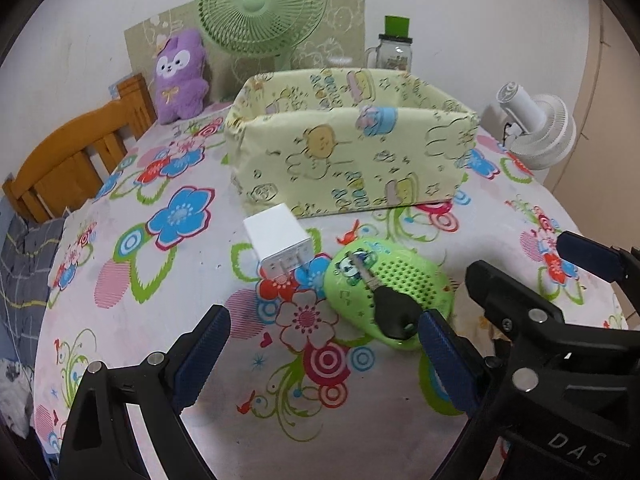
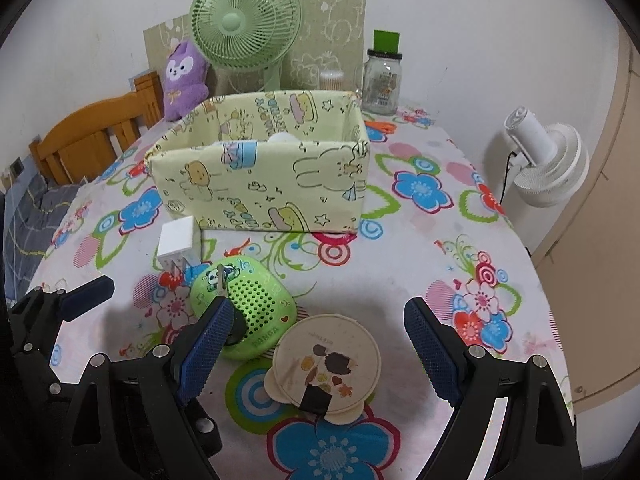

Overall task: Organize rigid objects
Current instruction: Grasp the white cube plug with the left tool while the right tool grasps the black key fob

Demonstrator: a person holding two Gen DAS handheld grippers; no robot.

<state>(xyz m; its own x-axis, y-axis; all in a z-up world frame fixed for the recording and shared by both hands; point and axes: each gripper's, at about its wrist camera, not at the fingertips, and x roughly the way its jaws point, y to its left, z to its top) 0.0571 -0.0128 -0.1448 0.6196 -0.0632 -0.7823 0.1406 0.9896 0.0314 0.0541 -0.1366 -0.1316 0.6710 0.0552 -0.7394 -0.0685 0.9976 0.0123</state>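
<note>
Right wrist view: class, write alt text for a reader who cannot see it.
The open right gripper hovers over a round cream mirror on a floral tablecloth. Left of it, a black key rests on a green speaker, with a white charger and a yellow fabric box behind.

My right gripper point(image 2: 320, 340) is spread wide over the floral tablecloth point(image 2: 400, 280), holding nothing. The round cream disc point(image 2: 326, 368) with its black tab lies between my fingers. The green perforated speaker point(image 2: 248, 312) sits just left of the disc, with a key on it, its head mostly hidden behind my left finger point(image 2: 206, 354). The white charger point(image 2: 178, 244) stands beside the yellow-green box point(image 2: 260, 184); something white is inside the box, possibly rounded. The other gripper point(image 2: 86, 294) is at far left.
</note>
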